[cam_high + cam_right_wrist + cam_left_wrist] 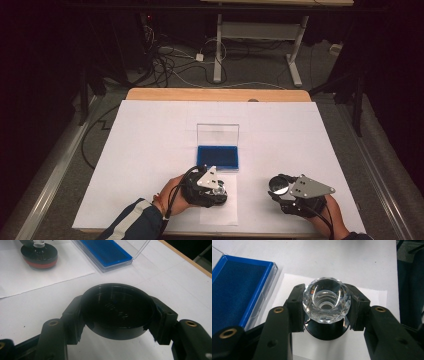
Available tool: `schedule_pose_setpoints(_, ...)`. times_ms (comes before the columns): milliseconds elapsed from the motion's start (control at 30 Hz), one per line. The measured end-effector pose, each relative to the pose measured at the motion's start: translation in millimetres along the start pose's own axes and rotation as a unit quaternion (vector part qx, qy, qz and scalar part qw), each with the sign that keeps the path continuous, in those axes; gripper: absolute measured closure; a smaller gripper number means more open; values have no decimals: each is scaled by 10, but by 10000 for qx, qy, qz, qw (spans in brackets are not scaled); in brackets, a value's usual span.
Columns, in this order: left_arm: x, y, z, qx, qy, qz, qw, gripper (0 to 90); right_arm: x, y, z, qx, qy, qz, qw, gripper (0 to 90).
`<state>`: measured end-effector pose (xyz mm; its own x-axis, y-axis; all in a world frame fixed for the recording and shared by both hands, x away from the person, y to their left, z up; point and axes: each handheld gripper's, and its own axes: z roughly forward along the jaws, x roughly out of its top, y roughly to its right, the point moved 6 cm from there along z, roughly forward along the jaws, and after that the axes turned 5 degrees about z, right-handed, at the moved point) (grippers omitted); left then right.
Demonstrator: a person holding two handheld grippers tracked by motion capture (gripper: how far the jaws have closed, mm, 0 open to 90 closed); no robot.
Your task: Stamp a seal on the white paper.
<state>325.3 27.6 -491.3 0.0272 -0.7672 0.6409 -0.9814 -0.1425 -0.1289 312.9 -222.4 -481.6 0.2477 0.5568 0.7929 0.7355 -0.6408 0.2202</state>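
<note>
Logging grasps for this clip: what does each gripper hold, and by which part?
The left gripper clamps the clear faceted knob by its sides, above its black base. The right gripper clamps a round black cap by its rim.

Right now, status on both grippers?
Left gripper shut on crystal knob. Right gripper shut on black cap. Blue case open, nothing between.

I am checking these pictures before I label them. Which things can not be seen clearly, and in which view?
- Black base under the faceted crystal knob, left gripper view: the knob covers most of it.
- Faint marks inside the black round lid, right gripper view: too dark to read.
- Blue case, left gripper view: cut off by the left edge.
- Crystal knob, high view: too small, partly under the left gripper's grey plate.
</note>
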Motion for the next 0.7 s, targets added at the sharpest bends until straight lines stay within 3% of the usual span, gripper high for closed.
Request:
schedule_pose_setpoints(367, -37, -4, 38, 2, -13, 26, 10000, 541, 0, -2, -1, 7, -2, -7, 10000, 382)
schedule_pose_setpoints(700, -50, -13, 52, -80, 11, -83, 9999, 541, 2, -11, -3, 0, -13, -14, 10000, 382)
